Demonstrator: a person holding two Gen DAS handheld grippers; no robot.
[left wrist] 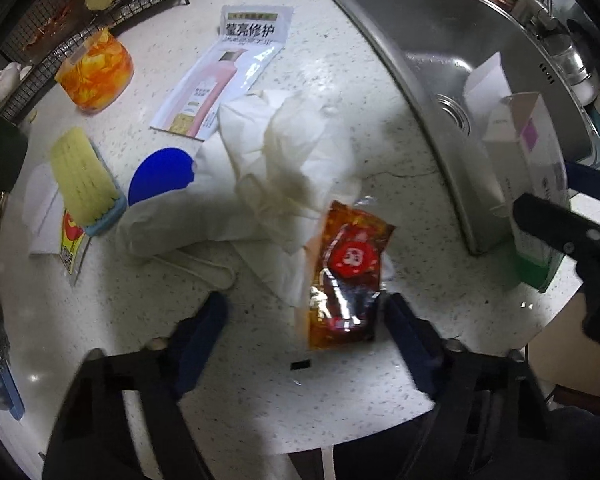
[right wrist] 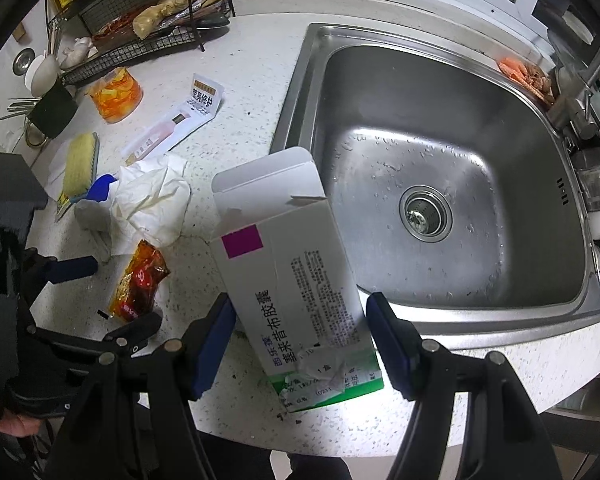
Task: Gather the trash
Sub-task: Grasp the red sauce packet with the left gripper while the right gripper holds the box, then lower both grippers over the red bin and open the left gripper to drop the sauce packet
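Left wrist view: left gripper [left wrist: 306, 320] straddling red sauce packet [left wrist: 346, 276] on tabletop [left wrist: 260, 408], fingers apart, not pressing. Right gripper [right wrist: 300, 336] clamped on white medicine box [right wrist: 292, 264] beside sink [right wrist: 440, 200]

Countertop [left wrist: 100, 320] white, dark-speckled. Sauce packet [left wrist: 346, 276] orange-red, glossy, red emblem. Medicine box [right wrist: 296, 280] white, magenta square, green end, blue lettering. Tissue [left wrist: 276, 152] white. Sink [right wrist: 440, 120] steel-grey.
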